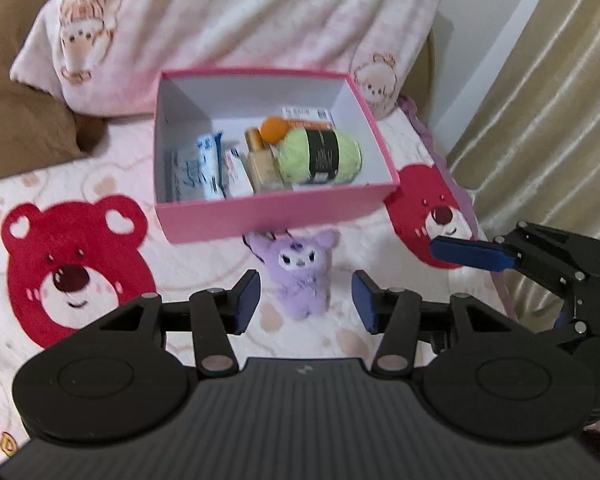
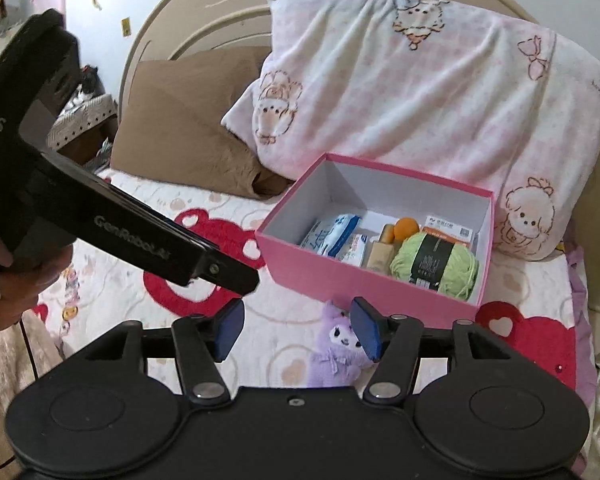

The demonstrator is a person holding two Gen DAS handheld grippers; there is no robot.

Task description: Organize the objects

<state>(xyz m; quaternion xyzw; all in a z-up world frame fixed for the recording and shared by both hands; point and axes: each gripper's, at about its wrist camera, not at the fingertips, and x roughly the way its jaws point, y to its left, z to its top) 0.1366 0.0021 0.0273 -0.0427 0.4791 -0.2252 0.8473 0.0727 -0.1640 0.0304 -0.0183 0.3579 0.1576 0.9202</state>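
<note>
A pink box [image 1: 268,216] [image 2: 356,284] stands open on the bed. Inside lie a green yarn ball [image 1: 320,156] [image 2: 436,266], an orange ball [image 1: 274,130] [image 2: 405,229], a beige bottle [image 1: 260,160] [image 2: 382,250] and a blue-white packet [image 1: 202,166] [image 2: 332,234]. A purple plush toy [image 1: 302,274] [image 2: 336,350] lies on the bedspread just in front of the box. My left gripper [image 1: 306,300] is open, just short of the plush, which shows between the fingers. My right gripper [image 2: 298,330] is open above the plush, which lies by the right finger. The right gripper also shows in the left wrist view [image 1: 472,254].
A pink-and-white pillow [image 1: 228,32] [image 2: 420,92] leans behind the box, a brown pillow [image 2: 188,128] to its left. The bedspread [image 1: 76,280] carries red bear prints. A beige curtain [image 1: 552,112] hangs at the right bed edge. The left gripper's body [image 2: 100,216] crosses the right wrist view.
</note>
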